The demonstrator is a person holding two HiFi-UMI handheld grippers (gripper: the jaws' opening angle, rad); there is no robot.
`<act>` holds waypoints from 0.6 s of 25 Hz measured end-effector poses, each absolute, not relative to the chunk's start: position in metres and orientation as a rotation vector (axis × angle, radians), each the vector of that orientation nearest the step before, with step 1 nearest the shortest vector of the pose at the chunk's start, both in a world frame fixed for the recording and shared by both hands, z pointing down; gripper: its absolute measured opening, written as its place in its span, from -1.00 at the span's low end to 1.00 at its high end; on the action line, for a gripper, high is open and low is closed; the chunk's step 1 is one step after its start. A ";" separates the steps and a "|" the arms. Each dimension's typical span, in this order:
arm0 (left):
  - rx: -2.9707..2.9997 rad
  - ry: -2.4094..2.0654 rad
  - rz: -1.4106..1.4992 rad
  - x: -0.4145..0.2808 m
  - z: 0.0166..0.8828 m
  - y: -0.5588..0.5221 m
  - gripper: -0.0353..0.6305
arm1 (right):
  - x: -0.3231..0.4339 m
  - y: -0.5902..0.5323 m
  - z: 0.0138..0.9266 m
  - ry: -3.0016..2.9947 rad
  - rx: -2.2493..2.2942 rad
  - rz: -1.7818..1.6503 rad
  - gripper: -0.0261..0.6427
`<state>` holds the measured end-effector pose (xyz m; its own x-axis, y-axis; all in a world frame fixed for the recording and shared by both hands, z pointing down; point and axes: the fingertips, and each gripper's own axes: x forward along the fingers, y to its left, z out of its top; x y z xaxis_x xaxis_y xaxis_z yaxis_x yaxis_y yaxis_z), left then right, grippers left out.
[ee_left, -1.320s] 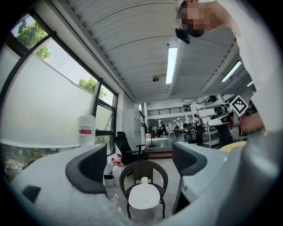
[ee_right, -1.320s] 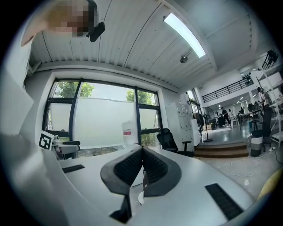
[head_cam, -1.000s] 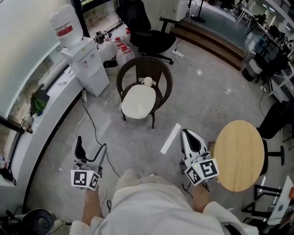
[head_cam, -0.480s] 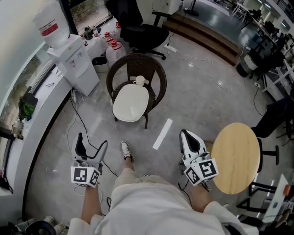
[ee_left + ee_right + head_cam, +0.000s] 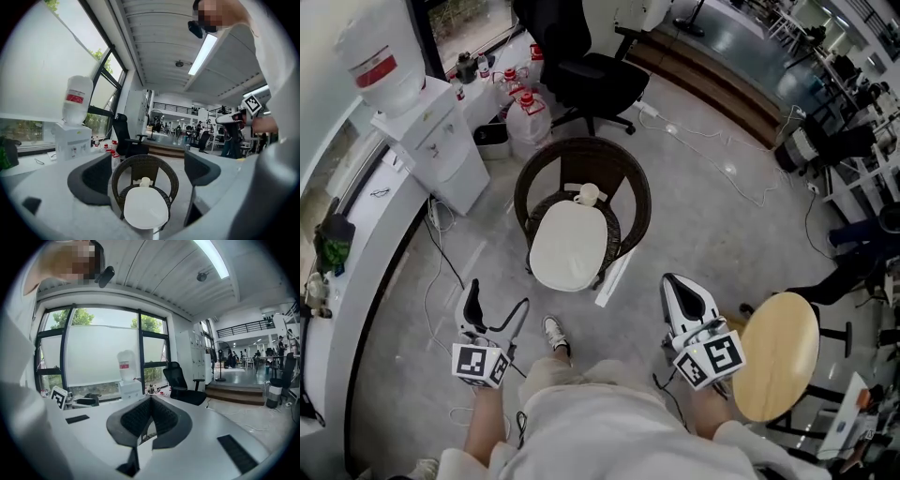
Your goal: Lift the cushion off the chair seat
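Note:
A white oval cushion (image 5: 570, 246) lies on the seat of a dark wicker chair (image 5: 630, 192), with a small white object (image 5: 588, 194) at the seat's back. My left gripper (image 5: 494, 305) is open and empty, held short of the chair's front left. In the left gripper view the cushion (image 5: 145, 211) and the chair (image 5: 145, 164) show between the open jaws of the left gripper (image 5: 145, 176). My right gripper (image 5: 678, 286) is shut on nothing, to the chair's front right. In the right gripper view the right gripper (image 5: 150, 404) points past the chair toward the windows.
A water dispenser (image 5: 427, 131) stands left of the chair, with water jugs (image 5: 525, 108) and a black office chair (image 5: 595, 75) behind it. At the right is a round wooden table (image 5: 776, 354). A white strip (image 5: 614, 278) and cables (image 5: 441, 262) lie on the floor.
The person has stepped toward the wicker chair, which now sits lower and nearer in the head view. Both grippers keep their states.

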<state>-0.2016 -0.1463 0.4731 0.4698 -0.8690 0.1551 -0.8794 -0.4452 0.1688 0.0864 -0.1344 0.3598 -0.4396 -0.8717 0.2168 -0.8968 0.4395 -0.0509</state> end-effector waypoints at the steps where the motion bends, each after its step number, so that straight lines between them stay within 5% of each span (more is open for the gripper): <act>1: 2.493 -1.485 0.073 -0.203 0.479 -0.159 0.53 | 0.080 -0.146 0.360 -2.522 1.567 0.242 -0.92; 15: 2.514 -1.276 0.305 -0.168 0.564 -0.266 0.53 | 0.085 -0.222 0.430 -2.396 1.550 0.415 -0.92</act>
